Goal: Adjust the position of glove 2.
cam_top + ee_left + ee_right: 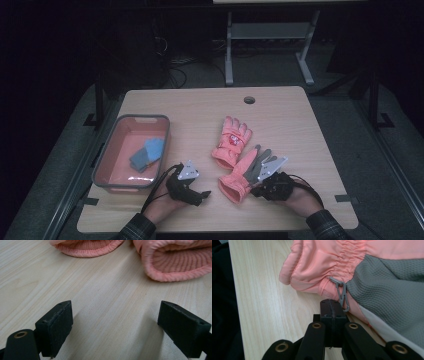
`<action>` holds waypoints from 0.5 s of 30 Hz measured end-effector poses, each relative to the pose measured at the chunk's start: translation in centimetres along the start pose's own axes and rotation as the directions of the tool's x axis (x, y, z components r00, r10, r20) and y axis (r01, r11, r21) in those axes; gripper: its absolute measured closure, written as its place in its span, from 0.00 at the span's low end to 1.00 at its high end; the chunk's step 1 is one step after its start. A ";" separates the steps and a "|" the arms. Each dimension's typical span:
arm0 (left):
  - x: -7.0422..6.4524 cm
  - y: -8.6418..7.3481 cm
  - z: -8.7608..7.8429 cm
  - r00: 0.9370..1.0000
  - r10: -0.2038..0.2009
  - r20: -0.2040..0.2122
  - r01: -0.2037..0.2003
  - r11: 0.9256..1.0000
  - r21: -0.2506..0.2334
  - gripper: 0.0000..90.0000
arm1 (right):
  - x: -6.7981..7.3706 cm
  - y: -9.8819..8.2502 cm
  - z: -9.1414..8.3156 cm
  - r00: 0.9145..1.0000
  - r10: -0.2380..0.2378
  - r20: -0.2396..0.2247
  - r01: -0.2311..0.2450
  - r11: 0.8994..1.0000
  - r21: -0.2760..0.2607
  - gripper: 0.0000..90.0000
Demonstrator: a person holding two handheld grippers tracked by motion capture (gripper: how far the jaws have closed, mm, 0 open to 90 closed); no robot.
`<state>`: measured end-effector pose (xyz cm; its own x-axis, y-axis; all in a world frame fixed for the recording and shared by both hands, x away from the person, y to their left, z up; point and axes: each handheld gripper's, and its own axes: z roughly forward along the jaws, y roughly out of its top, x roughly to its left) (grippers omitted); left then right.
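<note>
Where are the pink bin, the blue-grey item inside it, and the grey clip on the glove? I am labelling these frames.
pink bin (pixel 109 150): high view, on its left wall.
blue-grey item (pixel 148 152): high view, on its middle, inside the bin.
grey clip (pixel 342 293): right gripper view, on the clip's middle, at the glove's cuff.

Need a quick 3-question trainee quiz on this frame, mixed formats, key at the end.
1. True or false: the left hand-held gripper is clamped on a glove.
2. Multiple choice: the grey-rimmed pink bin holds
A. a red mug
B. a folded blue-grey cloth item
C. a pink glove
3. Short answer: which way up does the near pink glove lie beside the right hand-held gripper?

Key
1. False. Its jaws stand wide apart over bare table, short of the glove cuffs.
2. B.
3. Grey palm side up; the far pink glove shows its pink back with a patch.
</note>
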<state>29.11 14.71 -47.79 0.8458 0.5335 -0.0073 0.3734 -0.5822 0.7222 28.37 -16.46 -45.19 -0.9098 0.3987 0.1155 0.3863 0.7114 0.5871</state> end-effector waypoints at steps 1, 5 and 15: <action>0.0 0.0 0.0 1.000 0.000 0.000 0.000 1.000 0.000 0.14 | -0.1 0.1 0.2 1.000 -0.012 -0.004 0.012 1.000 0.002 1.00; 0.0 0.0 0.0 1.000 0.001 0.001 -0.001 1.000 0.000 0.14 | -0.1 0.2 0.3 1.000 -0.010 -0.008 0.010 1.000 0.000 1.00; 0.1 0.0 0.0 1.000 0.008 0.005 -0.008 1.000 0.002 0.14 | -1.1 -2.9 -2.8 0.989 0.118 0.094 -0.110 0.990 -0.088 0.78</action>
<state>29.15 14.78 -47.78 0.8508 0.5255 -0.0047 0.3669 -0.5876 0.7212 27.84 -20.59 -44.77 -0.8396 0.5324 0.1080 0.4689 0.6098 0.6390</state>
